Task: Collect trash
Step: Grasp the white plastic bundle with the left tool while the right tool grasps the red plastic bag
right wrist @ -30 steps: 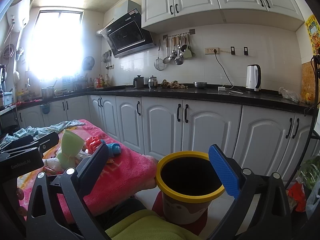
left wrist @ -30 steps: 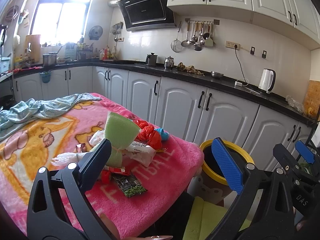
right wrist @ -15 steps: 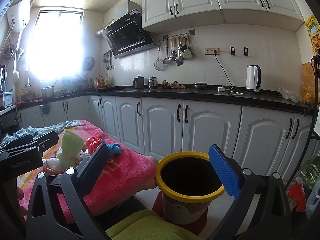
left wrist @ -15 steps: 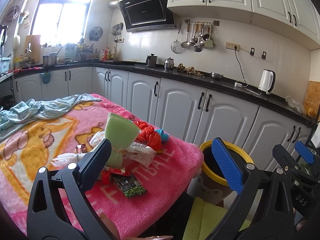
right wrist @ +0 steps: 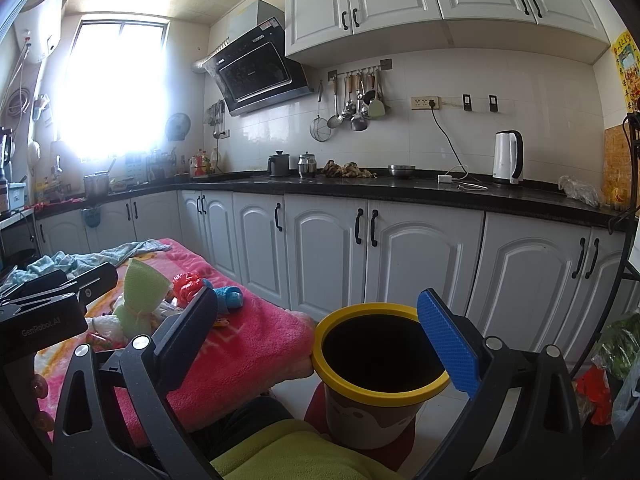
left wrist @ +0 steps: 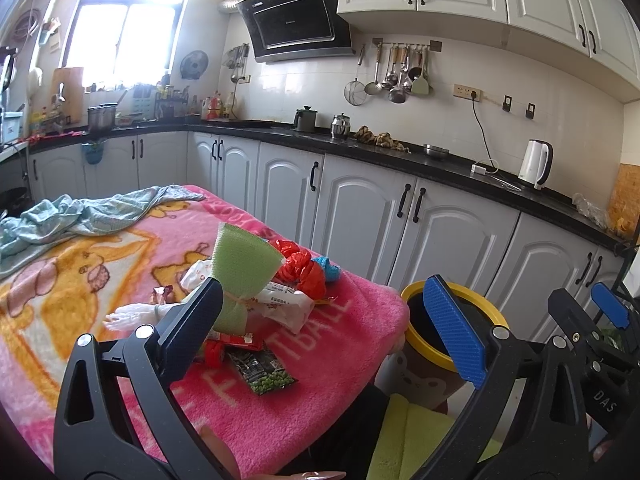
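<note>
From the left wrist view, the left gripper (left wrist: pixel 320 320) hangs with fingers wide and empty above the pink blanket (left wrist: pixel 280 412) on the bench. The trash sits in a loose heap on it: a green pea packet (left wrist: pixel 264 372) nearest the bin side, a white wrapper (left wrist: pixel 286 304), a red crinkled bag (left wrist: pixel 302 266) and a green sponge cloth (left wrist: pixel 240 264) behind. The yellow-rimmed bin (left wrist: pixel 424 354) stands just beside the blanket's edge. The risk, as I judge it, is pinching the fluffy blanket along with a flat packet, or dragging neighbouring pieces off.

From the right wrist view, the right gripper (right wrist: pixel 318 322) is likewise spread and empty, over the bin (right wrist: pixel 380 396). A light wrapper dropped off-centre could miss the bin mouth.
</note>
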